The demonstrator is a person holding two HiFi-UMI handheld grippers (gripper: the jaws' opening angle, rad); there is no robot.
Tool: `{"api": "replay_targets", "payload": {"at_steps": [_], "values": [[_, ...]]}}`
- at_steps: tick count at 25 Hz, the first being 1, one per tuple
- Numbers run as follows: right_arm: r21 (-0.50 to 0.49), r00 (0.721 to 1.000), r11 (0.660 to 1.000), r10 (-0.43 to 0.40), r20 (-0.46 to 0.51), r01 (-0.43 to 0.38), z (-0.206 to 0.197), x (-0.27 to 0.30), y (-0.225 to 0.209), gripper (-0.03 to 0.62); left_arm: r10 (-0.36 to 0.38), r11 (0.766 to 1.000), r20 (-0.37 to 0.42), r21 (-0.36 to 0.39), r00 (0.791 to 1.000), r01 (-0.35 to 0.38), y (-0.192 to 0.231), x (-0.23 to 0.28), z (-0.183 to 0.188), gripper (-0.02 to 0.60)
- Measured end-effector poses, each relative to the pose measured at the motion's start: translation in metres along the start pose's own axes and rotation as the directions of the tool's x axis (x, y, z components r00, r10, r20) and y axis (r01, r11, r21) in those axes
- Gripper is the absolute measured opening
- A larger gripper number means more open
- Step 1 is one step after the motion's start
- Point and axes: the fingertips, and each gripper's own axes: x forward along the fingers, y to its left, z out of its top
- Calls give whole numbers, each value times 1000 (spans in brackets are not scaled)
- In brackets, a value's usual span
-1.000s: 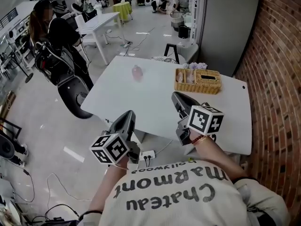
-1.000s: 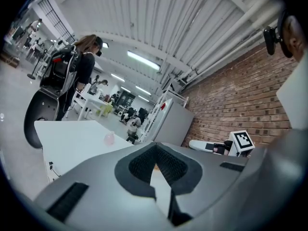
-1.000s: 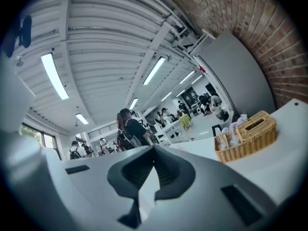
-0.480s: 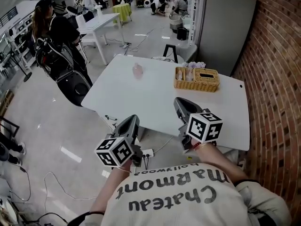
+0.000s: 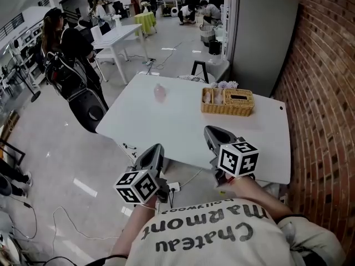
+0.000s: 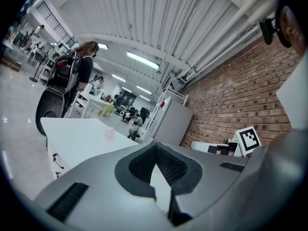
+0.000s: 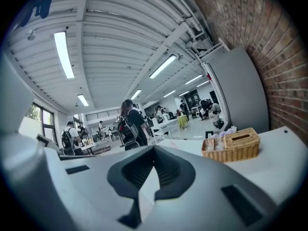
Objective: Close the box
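Observation:
A wicker basket [image 5: 227, 102] with a wicker tissue box in it stands at the far side of the white table [image 5: 166, 126]; in the right gripper view the basket [image 7: 231, 146] is ahead and to the right. No other box shows. My left gripper [image 5: 154, 151] hangs just off the table's near edge, shut and empty. My right gripper [image 5: 213, 133] is over the near edge, shut and empty, well short of the basket. In both gripper views the jaws meet, on the left gripper [image 6: 156, 189] and the right gripper [image 7: 143, 196].
A small pink object [image 5: 160, 92] sits on the table's far left part. A person with a black backpack [image 5: 66, 60] and a black chair [image 5: 89, 107] are left of the table. A grey cabinet [image 5: 260, 32] and a brick wall [image 5: 327, 93] close off the right. A power strip [image 5: 175, 186] lies on the floor.
Both grippers have sunk a little in the head view, towards my body. The table sits slightly farther off. The person at the left has shifted. Both jaws stay shut.

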Motion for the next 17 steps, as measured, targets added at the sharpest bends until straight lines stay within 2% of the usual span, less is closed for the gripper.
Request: {"api": "replay_targets", "payload": {"at_steps": [9,17], "values": [[16,999,1000,-9,-32,10,-5,-23,-31,3,11,1000,-14,-15,1000,-11,-30,9,-23,0],[38,998,999,-20,-54,22,-19,-33,-47,3,16,1000,-43,-24,999,-17,-38,15,-42,0]]}}
